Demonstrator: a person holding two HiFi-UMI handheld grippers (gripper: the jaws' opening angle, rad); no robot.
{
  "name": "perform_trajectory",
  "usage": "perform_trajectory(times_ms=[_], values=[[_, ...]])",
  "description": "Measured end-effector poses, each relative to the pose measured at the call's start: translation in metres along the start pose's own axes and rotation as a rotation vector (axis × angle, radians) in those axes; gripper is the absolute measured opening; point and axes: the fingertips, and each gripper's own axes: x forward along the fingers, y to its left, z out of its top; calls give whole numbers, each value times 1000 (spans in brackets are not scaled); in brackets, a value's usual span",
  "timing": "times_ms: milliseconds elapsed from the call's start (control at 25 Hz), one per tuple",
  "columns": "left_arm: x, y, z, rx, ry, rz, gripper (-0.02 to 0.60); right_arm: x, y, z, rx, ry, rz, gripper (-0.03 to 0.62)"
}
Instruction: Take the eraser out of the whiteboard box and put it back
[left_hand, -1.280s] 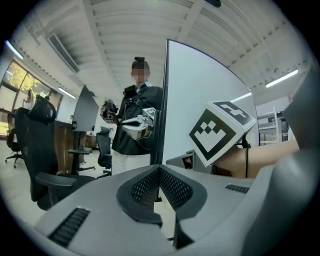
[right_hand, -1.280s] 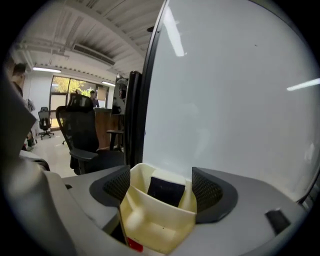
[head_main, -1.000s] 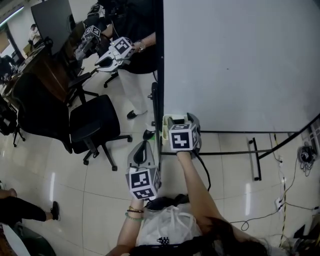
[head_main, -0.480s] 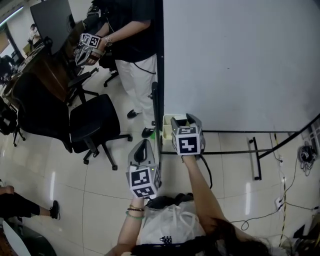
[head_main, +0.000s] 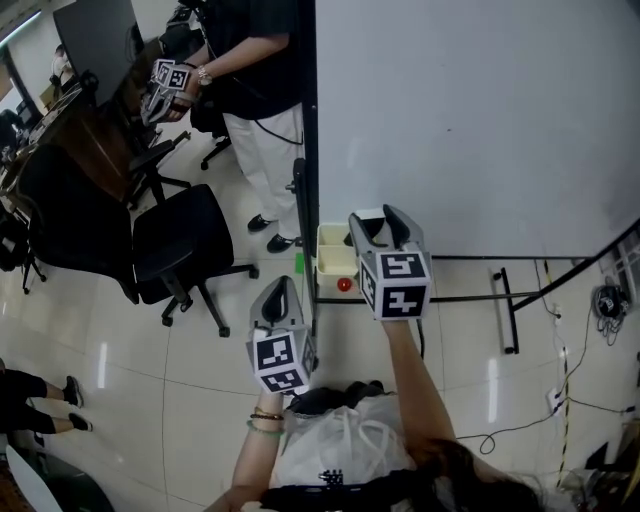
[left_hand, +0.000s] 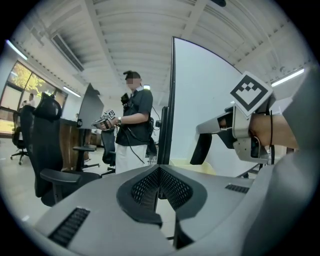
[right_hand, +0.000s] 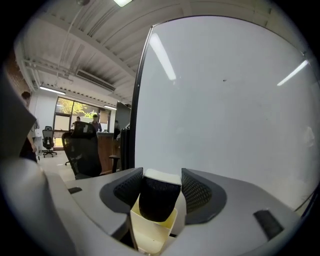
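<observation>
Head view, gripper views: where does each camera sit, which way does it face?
Head view: on the person's head, looking steeply down at the whiteboard and box; both forearms, the left gripper and right gripper show.
Left gripper view: on the left gripper, looking along its shut jaws past the whiteboard's edge; the right gripper shows.
Right gripper view: on the right gripper, facing the whiteboard; its jaws clamp the eraser above the box.
Shared: all three show the whiteboard.

Left tongs (left_hand: 159, 172) closed, empty — whiteboard (left_hand: 200, 100) ahead.
</observation>
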Motion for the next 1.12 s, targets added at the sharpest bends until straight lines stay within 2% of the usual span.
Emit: perform_trajectory(times_ms=[200, 400, 520, 640, 880, 1120], values=[[-2, -15, 12, 49, -65, -40, 3, -34, 4, 19, -35, -63, 27, 244], [-2, -26, 12, 67, -66, -69, 3, -36, 15, -3, -91, -19, 49, 242], [-5, -30, 18, 81, -92, -70, 3, -40, 22, -9, -90, -7, 61, 242], [-9, -26, 24, 99, -118, -61, 2, -50, 25, 0, -85, -31, 67, 242], [-19, -7, 31, 102, -133, -15, 3, -73, 15, 4, -88, -65, 53, 242], [-24, -21, 37, 134, -126, -69, 2, -85, 27, -3, -67, -46, 73, 242]])
